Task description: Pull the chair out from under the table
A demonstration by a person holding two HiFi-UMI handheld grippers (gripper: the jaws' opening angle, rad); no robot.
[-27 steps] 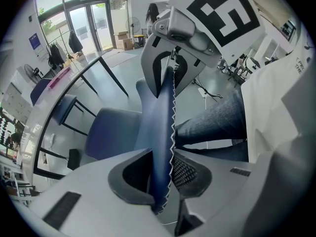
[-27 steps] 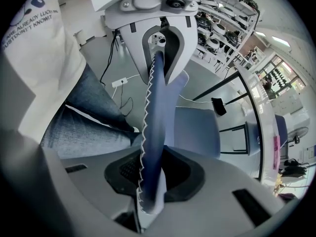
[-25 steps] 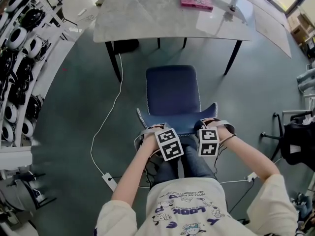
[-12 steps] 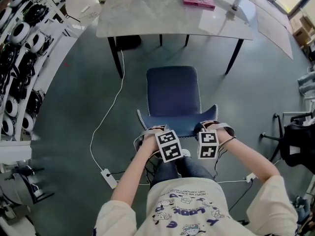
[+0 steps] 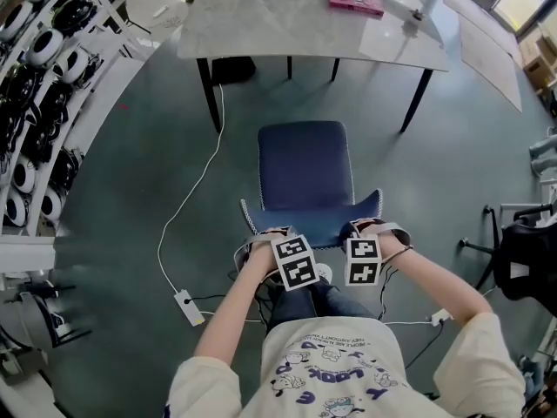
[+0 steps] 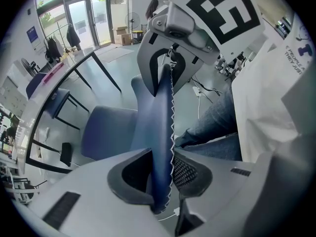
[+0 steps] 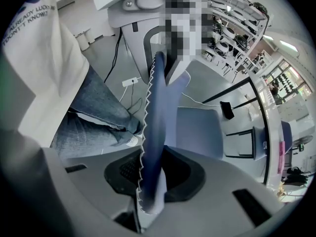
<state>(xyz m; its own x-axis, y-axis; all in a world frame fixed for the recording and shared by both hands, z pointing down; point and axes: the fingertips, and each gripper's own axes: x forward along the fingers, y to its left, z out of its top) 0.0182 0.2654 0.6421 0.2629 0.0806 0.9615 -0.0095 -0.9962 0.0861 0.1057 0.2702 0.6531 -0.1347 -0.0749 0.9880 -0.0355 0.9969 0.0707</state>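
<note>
A blue chair (image 5: 305, 164) stands on the grey floor in front of the marble-topped table (image 5: 261, 24), with a gap between its seat and the table's edge. Its backrest (image 5: 313, 218) faces me. My left gripper (image 5: 265, 244) is shut on the top edge of the backrest (image 6: 160, 132) near its left end, pads pressing both faces. My right gripper (image 5: 370, 233) is shut on the same edge (image 7: 154, 127) near its right end. The left gripper (image 6: 163, 167) and the right gripper (image 7: 150, 174) both point down over the zigzag-stitched edge.
A pink book (image 5: 355, 0) lies on the table. A white cable and power strip (image 5: 188, 307) lie on the floor at left. Shelving with round gear (image 5: 35, 77) lines the left side. A black chair (image 5: 522, 255) stands at right. My legs are just behind the backrest.
The chair and both grippers have moved back toward me, and the gap between the seat and the table has widened. Both grips stay the same.
</note>
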